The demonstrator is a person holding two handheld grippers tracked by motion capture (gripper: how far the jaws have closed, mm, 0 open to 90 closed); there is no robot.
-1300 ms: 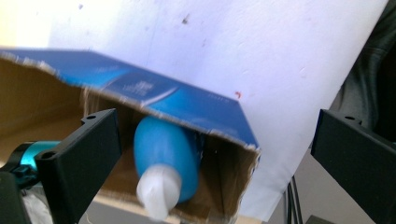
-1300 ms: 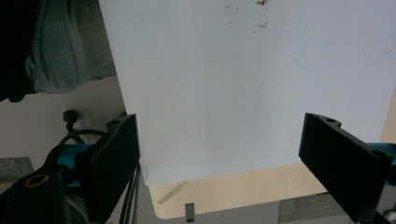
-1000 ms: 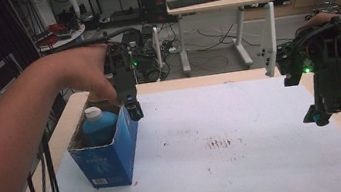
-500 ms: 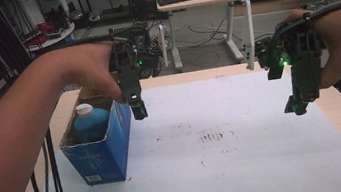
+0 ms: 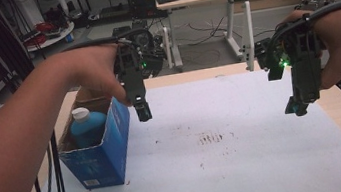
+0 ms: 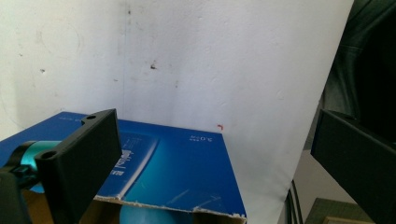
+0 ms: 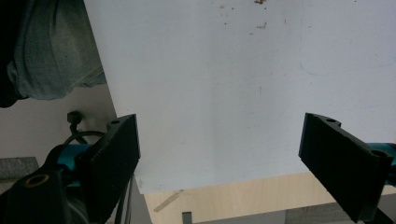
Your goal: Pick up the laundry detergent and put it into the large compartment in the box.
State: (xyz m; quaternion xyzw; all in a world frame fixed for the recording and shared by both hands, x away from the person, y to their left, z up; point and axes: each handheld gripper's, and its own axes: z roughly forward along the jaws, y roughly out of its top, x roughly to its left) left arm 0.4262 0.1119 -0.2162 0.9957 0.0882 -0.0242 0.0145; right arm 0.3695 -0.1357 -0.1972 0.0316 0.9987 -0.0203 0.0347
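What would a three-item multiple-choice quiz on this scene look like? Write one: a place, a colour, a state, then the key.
1. Where does the bottle stand?
A. in the blue box
B. on the white mat
C. on the floor

2. What colour is the bottle's cap?
A. red
B. white
C. black

3. How are the right gripper jaws?
A. shut on the box
B. shut on nothing
C. open

Key: A, it rises from the open-topped box; B, the high view shows a white cap; C, the right gripper view shows a wide gap.
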